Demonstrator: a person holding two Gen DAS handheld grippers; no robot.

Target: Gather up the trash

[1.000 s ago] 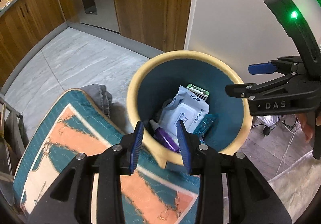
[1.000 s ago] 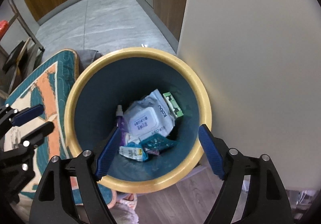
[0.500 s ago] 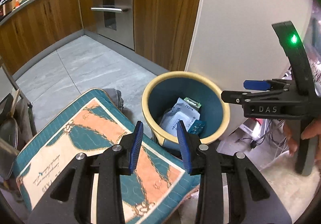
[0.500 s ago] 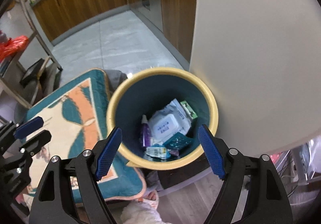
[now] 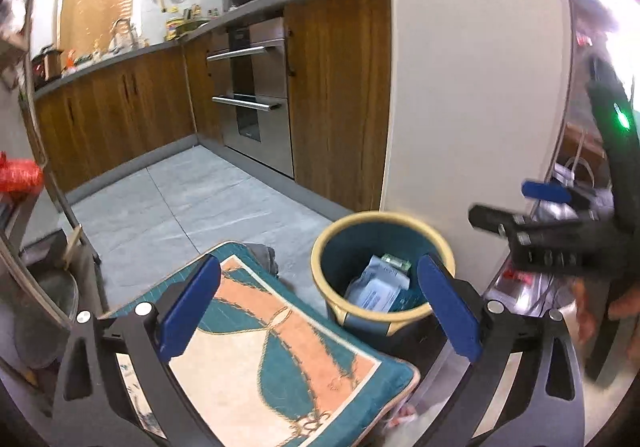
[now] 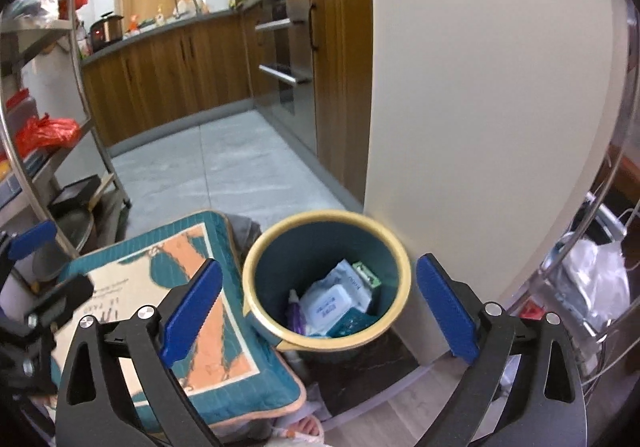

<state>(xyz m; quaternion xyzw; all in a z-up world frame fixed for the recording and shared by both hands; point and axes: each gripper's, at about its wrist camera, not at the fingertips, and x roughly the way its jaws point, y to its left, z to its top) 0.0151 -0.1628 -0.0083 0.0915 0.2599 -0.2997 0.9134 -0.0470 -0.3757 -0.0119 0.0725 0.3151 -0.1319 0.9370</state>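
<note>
Right wrist view: the right tool (image 6: 318,301) stood wide open and empty, its jaws having just opened further, above and short of the trash bin (image 6: 394,259). The wipes pack (image 6: 330,301), purple bottle (image 6: 295,313) and teal wrapper (image 6: 352,321) lay inside the bin, framed between the blue pads. Left wrist view: the left tool (image 5: 318,305), likewise just opened wide and empty, hung beside the bin (image 5: 320,267), over the patterned cushion (image 5: 280,367) touching the bin's side.
</note>
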